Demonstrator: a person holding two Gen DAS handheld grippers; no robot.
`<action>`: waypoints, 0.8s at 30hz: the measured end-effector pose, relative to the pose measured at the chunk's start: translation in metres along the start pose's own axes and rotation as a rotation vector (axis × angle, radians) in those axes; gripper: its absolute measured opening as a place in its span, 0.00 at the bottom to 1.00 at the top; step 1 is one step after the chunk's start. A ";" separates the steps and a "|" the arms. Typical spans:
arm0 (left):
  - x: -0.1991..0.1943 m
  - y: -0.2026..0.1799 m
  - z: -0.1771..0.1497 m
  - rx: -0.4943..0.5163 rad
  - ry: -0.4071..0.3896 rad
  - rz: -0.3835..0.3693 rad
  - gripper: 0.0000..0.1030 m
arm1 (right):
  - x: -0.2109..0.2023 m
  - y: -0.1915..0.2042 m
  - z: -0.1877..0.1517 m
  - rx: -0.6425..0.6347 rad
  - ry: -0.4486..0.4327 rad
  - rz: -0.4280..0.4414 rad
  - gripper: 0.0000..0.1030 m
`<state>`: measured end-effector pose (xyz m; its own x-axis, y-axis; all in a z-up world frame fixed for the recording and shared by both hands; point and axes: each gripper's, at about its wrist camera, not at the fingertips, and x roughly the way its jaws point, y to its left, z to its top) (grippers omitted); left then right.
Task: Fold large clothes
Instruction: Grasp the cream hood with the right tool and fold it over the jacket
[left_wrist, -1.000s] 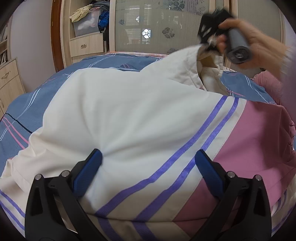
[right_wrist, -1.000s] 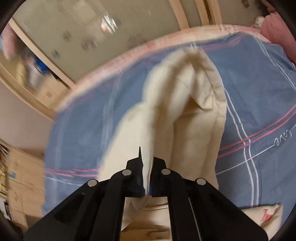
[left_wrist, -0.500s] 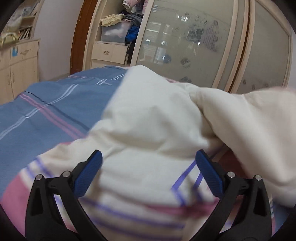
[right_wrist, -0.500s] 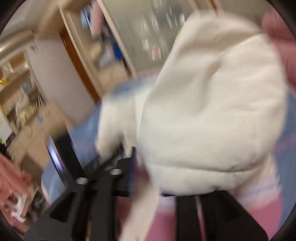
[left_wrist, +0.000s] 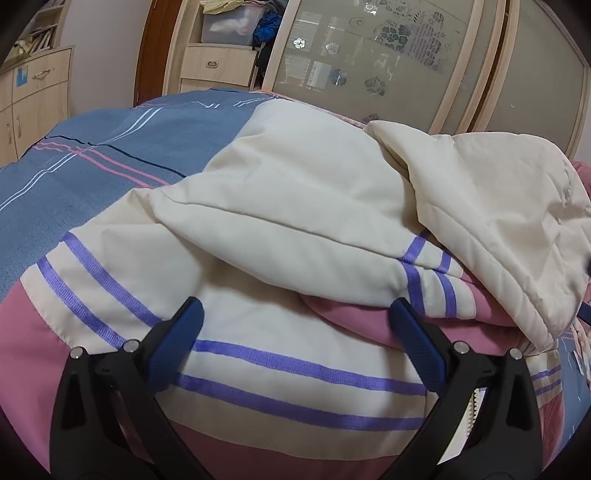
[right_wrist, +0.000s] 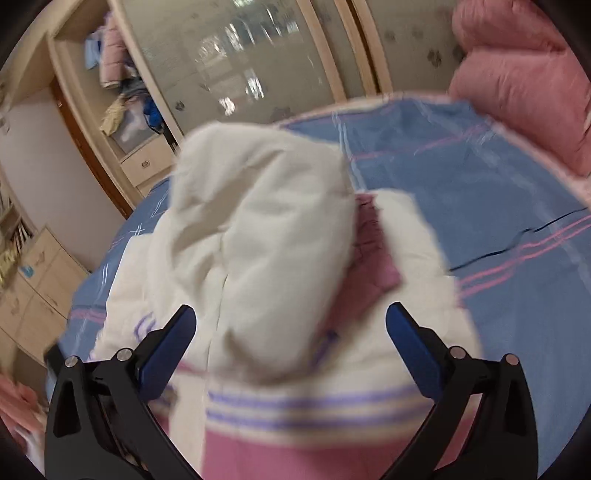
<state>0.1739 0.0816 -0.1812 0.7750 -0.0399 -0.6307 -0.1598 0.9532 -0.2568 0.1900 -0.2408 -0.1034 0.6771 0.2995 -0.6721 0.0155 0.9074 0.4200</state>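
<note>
Right gripper (right_wrist: 290, 334) just let go of the jacket (left_wrist: 295, 206), fingers wide; left gripper (left_wrist: 295, 328) wide, empty. Only right view shows pink pillow (right_wrist: 517, 81) far right on bed (right_wrist: 480, 192).

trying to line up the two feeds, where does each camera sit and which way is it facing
Left wrist: on the left gripper, looking down over the cream, pink and purple-striped jacket on the blue bedspread toward the wardrobe; open fingers show.
Right wrist: on the right gripper, jaws just opened, above the jacket's folded sleeve; pink pillow beyond.
Shared: jacket, bedspread, wardrobe.
</note>
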 end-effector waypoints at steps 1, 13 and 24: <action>0.000 0.000 -0.001 -0.001 0.000 0.000 0.98 | 0.012 0.007 0.005 0.032 0.054 0.027 0.40; -0.005 0.006 -0.004 -0.015 -0.005 -0.020 0.98 | -0.001 0.009 -0.091 0.218 0.167 0.228 0.11; -0.006 0.010 -0.004 -0.018 -0.006 -0.028 0.98 | -0.080 0.040 -0.054 -0.067 -0.100 0.112 0.29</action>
<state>0.1645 0.0900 -0.1830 0.7831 -0.0642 -0.6186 -0.1492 0.9462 -0.2871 0.0966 -0.2128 -0.0654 0.7421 0.3716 -0.5578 -0.1104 0.8887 0.4451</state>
